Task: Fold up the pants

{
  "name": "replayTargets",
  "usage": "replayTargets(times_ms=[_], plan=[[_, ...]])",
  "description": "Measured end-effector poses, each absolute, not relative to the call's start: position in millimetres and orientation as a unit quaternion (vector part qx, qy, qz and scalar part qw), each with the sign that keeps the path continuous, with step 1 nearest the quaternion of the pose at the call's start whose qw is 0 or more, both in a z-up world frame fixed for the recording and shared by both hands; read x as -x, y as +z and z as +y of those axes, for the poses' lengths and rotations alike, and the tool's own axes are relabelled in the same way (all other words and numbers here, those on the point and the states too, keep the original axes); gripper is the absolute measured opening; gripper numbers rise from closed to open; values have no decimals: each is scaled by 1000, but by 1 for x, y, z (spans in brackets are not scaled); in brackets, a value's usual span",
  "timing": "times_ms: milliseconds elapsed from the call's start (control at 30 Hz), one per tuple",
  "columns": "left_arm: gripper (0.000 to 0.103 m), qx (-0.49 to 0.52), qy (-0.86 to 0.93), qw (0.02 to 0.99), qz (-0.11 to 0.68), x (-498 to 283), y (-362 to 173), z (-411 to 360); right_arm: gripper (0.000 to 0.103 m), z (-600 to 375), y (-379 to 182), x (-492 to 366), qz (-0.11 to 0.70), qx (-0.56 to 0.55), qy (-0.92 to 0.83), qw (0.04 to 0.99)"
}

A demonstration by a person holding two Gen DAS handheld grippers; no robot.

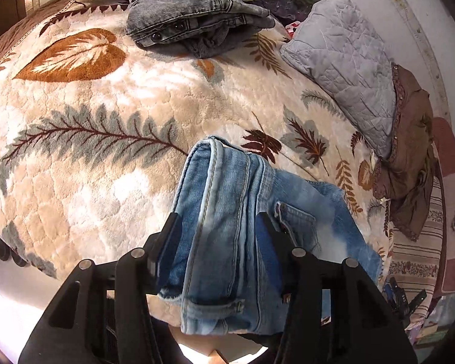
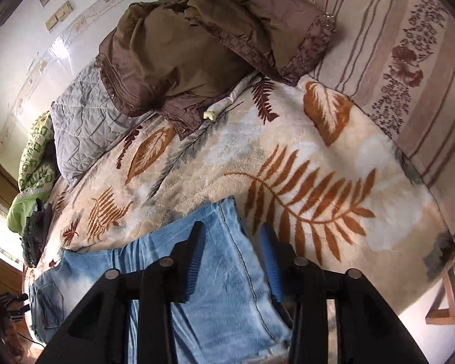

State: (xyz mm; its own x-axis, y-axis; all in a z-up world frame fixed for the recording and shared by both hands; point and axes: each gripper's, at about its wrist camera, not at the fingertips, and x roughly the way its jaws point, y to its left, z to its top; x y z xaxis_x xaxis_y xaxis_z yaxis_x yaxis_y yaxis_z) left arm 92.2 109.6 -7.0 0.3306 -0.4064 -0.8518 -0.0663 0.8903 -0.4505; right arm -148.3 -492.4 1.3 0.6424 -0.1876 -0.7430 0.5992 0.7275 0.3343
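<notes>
Light blue jeans (image 1: 227,182) lie on a cream blanket with a leaf pattern (image 1: 91,121). In the left wrist view a thick bunched fold near the waistband, with a belt loop and pocket showing, fills the gap between the black fingers, and my left gripper (image 1: 218,217) is shut on it. In the right wrist view a flat stretch of the jeans (image 2: 221,297) lies under my right gripper (image 2: 232,226). Its jaws stand apart: the left finger is over the denim, and the right finger is past the cloth's edge over the blanket (image 2: 318,166). Nothing is pinched there.
Folded grey denim (image 1: 194,15) sits at the blanket's far side. A grey quilted pillow (image 1: 342,69) and a crumpled brown jacket (image 2: 197,51) lie beside the wall. Green bedding (image 2: 33,163) is heaped at the left. A striped sheet (image 2: 409,60) borders the blanket, and a wooden frame (image 2: 449,303) stands off the bed.
</notes>
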Motion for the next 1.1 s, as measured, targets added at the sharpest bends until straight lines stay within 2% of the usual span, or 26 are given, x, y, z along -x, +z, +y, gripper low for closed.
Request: replayTargets(times_ms=[33,133,233,433,733,767,800,833,867,967,1033,1100], plan=[[52,217,-115,786,567,-77,-3,113,57,-489,2,163,354,-297,-232,856],[66,249,-141,773,566,-34,1,120,58,-483,-8,197,359,-337,-235,838],[72,263,-162,758,574,-5,-9,113,58,-477,-23,220,355,-387,-228,820],[72,292,-175,712,614,-9,-47,85,58,-467,-47,222,369,-434,-214,793],[70,301,-141,726,603,-41,-55,75,57,-460,-59,199,358,-441,-212,795],[64,300,-139,725,604,-44,-55,75,49,-460,-61,196,362,-437,-218,794],[54,293,-135,730,603,-46,-52,74,40,-461,-59,194,359,-430,-221,799],[27,284,-135,735,601,-48,-45,75,8,-462,-56,192,356,-425,-216,804],[21,284,-149,737,594,-49,-38,78,3,-463,-53,192,353,-431,-208,804],[18,262,-154,769,562,-47,-17,84,3,-457,-33,205,308,-450,-183,818],[18,240,-129,784,559,-48,-25,90,3,-451,-31,209,304,-451,-176,820],[18,251,-110,761,589,-52,-54,98,3,-446,-46,209,327,-454,-177,810]])
